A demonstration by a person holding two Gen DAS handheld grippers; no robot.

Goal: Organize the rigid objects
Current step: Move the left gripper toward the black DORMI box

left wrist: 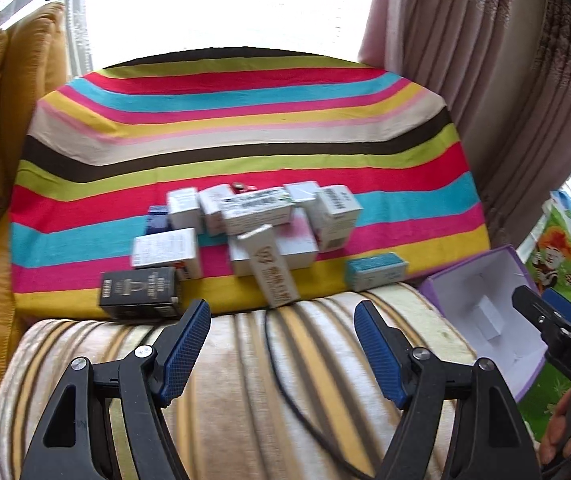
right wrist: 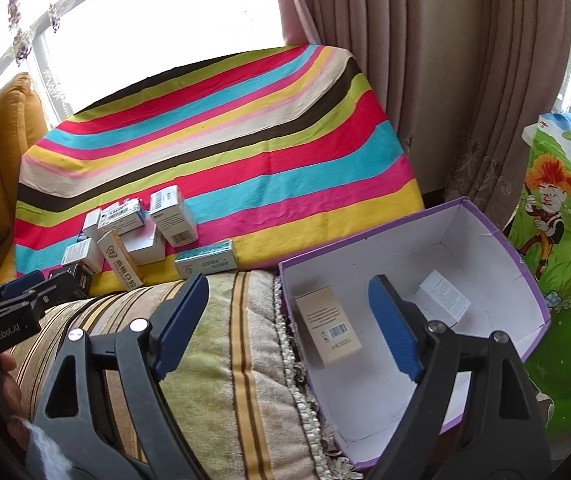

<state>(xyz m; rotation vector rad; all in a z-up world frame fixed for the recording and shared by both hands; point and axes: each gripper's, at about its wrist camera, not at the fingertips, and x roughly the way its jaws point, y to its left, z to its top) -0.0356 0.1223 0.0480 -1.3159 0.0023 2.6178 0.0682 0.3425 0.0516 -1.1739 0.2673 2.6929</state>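
- the left gripper hangs over the striped cushion with its blue-padded jaws spread wide and nothing between them; it faces the heap of cartons, so i judge it is lined up for the next pick.
- the right gripper is likewise wide apart and empty, poised at the near left wall of the purple box, with one finger over the cushion and the other over the box's white inside.
- the purple box sits off the right end of the cushion with its mouth tipped toward the grippers, which would make dropping things in easy. it looks like the collecting bin: a tan carton with a barcode lies near its left wall and a small white carton lies farther in, apart from it.
- the rest of the small cartons are bunched on the striped cloth, several leaning on or stacked over one another. a black carton and a teal carton lie at the cloth's near edge, apart from the heap, and a long cream carton leans out of it toward the cushion.
- most of the sorting seems left to do. the loose edge pieces look the easiest to take; pulling from the middle of the heap could topple its neighbours.
- a dark cable trails across the cushion between the left gripper's fingers and could snag.
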